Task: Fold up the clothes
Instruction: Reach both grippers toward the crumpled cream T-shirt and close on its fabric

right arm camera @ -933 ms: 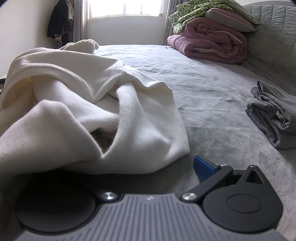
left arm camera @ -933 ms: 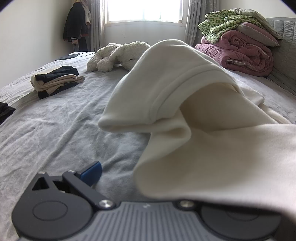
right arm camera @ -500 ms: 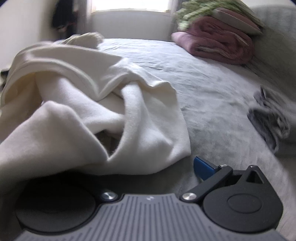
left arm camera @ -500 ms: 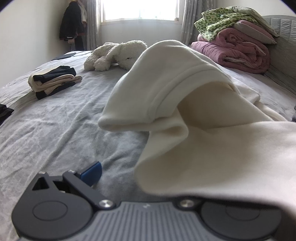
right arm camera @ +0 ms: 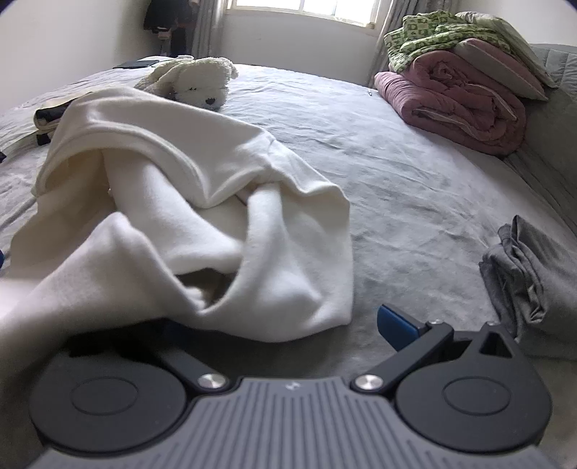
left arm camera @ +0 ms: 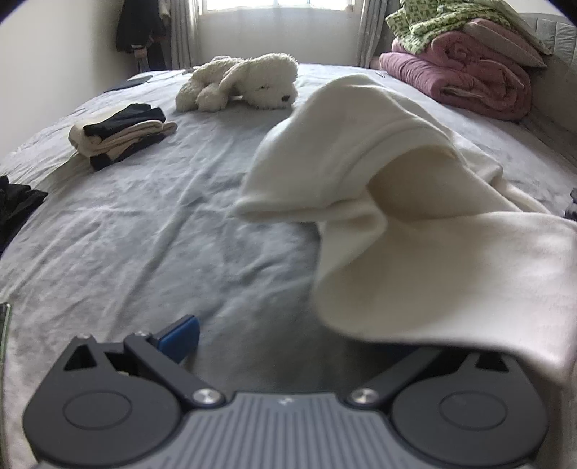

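A grey bed point(left arm camera: 151, 231) fills the room, its sheet creased. Near the far edge a white plush dog point(left arm camera: 245, 81) lies on its side, and to the left of it sits a small folded stack point(left arm camera: 119, 135) of dark and cream pieces. Something black point(left arm camera: 18, 205) lies at the bed's left edge. Against the headboard side a pink quilt point(right arm camera: 458, 101) is rolled up with a green patterned blanket point(right arm camera: 432, 32) and a pillow on top. A crumpled grey garment point(right arm camera: 533, 277) lies on the right, well apart from the rest. Dark clothing hangs in the far corner beside the window point(right arm camera: 303, 7).

The cream top point(right arm camera: 187, 202) lies bunched in the middle of the bed, between the two grippers, one ribbed edge rising in a hump towards the plush dog. Its near folds drape over the tools and hide part of each.

On the left gripper point(left arm camera: 288, 339) only the left blue finger point(left arm camera: 180, 337) shows; the cream cloth covers the right one, so I cannot tell how wide it stands or whether it pinches the cloth. The right gripper point(right arm camera: 288, 324) mirrors this: its right blue finger point(right arm camera: 396, 326) is bare above the sheet, while cloth lies over the left one. Its grip cannot be told either.
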### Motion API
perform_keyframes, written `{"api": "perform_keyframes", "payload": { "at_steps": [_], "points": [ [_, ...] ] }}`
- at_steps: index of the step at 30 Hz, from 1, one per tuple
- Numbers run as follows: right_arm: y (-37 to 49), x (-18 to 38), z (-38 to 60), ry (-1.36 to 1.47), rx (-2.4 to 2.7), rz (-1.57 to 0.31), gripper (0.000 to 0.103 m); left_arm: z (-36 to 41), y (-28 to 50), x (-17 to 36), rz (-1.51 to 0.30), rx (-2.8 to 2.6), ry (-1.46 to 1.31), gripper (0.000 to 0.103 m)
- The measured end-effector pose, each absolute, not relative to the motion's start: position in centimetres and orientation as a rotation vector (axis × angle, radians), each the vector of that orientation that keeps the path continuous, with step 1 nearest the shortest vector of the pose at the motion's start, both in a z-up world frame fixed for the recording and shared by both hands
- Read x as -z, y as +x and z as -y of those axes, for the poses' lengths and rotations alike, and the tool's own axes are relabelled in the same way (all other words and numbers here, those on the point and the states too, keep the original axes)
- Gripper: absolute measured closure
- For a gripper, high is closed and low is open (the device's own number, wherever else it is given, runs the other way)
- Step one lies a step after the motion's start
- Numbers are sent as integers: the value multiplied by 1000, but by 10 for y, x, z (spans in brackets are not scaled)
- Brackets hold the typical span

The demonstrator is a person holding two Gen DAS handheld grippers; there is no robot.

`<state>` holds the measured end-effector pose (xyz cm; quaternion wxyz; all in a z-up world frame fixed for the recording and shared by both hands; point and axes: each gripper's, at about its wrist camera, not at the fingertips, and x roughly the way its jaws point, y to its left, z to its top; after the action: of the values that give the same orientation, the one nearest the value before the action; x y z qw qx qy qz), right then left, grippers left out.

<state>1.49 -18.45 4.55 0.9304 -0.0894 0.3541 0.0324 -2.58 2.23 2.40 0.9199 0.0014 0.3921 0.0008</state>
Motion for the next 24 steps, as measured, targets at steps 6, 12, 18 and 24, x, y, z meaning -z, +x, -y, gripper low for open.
{"api": "perform_keyframes", "payload": {
  "at_steps": [6, 12, 18, 24],
  "points": [
    [6, -65, 203, -213, -93, -709, 0, -53, -28, -38, -850, 36, -29, 1],
    [3, -83, 219, -138, -112, -676, 2, -82, -24, -60, -788, 27, -169, 0],
    [10, -99, 225, -17, -203, -625, 5, -66, -8, -57, -804, 119, -195, 0],
    [34, -101, 206, -48, -321, -645, 18, -45, 7, -41, -840, 156, -111, 0]
  ]
}}
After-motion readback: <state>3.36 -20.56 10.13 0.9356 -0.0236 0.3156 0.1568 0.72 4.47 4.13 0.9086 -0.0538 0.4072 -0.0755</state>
